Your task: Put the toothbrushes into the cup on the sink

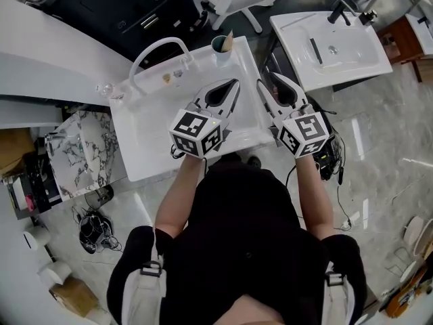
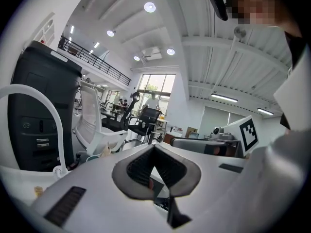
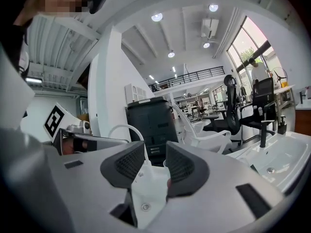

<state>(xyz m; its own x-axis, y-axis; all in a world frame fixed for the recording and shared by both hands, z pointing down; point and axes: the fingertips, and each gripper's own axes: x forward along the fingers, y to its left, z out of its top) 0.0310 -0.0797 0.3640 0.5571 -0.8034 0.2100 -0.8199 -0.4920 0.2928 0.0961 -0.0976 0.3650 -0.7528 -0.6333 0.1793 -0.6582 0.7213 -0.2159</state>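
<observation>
Closest is the person's black top (image 1: 237,235), bare forearms reaching far toward the white sink (image 1: 149,141); both grippers hover over its basin; the left gripper (image 1: 233,85) has its jaws brought together at the tips with nothing between them; the right gripper (image 1: 268,80), just to its right, has its jaws apart and empty; an arched white faucet (image 1: 162,40) rises at the far left; the cup (image 1: 220,45) stands on the sink's far right corner, a beige toothbrush handle (image 1: 229,40) leaning out of it.
</observation>
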